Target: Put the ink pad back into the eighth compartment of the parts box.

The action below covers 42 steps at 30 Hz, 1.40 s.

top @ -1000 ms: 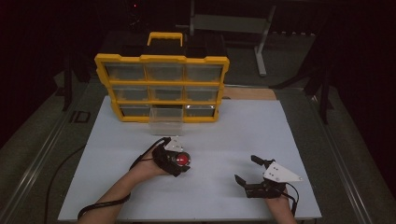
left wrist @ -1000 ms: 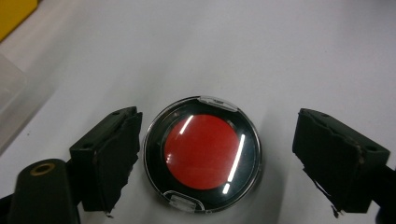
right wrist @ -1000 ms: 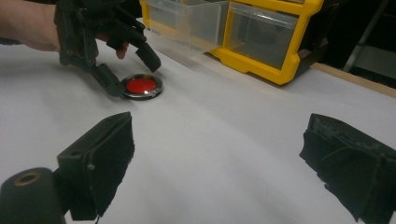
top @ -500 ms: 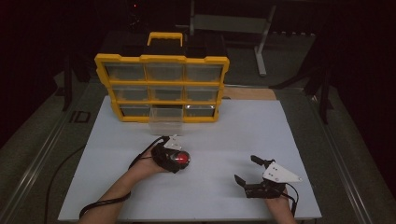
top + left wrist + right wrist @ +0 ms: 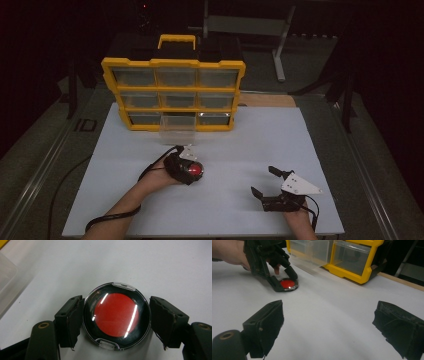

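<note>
Closing has just occurred at the left gripper (image 5: pixel 192 171), centre-lower in the high view, pinching the red disc (image 5: pixel 196 171); right gripper (image 5: pixel 267 185) spread, lower right. Left gripper view: disc (image 5: pixel 117 315) centred between the pads, on the white board (image 5: pixel 150 265). Right gripper view: disc (image 5: pixel 287 284) upper left. Judged ready for lifting.

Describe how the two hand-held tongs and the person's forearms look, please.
Both tongs are black. The left tongs have two blocky jaws with brass-coloured pivot screws and a black cable trailing along the bare forearm. The right tongs carry a grey three-cornered plate on top and have worn, ragged jaw pads. No sleeves are visible.
</note>
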### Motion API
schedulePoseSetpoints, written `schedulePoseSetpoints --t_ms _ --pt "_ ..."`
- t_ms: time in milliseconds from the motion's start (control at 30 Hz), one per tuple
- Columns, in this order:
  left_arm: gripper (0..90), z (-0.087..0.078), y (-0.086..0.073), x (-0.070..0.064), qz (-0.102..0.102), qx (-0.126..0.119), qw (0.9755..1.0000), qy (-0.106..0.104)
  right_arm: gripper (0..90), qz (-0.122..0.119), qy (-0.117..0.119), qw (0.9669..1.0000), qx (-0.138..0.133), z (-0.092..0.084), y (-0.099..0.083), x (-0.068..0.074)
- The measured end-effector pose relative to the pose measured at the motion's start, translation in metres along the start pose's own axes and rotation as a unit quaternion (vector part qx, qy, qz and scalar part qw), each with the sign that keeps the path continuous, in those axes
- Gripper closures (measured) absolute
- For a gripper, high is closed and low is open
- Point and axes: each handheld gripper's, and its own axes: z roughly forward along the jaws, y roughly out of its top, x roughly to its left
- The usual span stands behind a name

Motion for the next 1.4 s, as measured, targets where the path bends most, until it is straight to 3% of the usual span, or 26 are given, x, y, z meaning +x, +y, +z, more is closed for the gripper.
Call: schedulePoseSetpoints --t_ms 167,400,533,700,1400 --pt "30.3 -0.001 0.001 0.0 0.003 0.003 1.0 0.0 8.8 0.001 0.0 1.0 -0.001 0.0 0.0 -0.001" --pt "30.4 -0.008 0.004 -0.002 0.014 0.006 0.9998 -0.015 8.7 0.002 0.0 1.0 -0.005 0.0 0.001 -0.001" --pt "30.4 -0.018 0.007 -0.001 0.014 0.0 0.9995 -0.03 8.8 0.002 -0.002 1.0 -0.006 0.0 0.001 0.0" --pt "30.4 -0.03 0.01 -0.004 0.028 0.004 0.9988 -0.04 8.7 -0.002 -0.005 1.0 -0.007 0.0 0.002 0.0" --pt "30.3 -0.095 0.018 -0.011 0.067 -0.009 0.996 -0.059 8.7 -0.003 -0.009 0.9998 -0.018 -0.002 0.004 0.0"
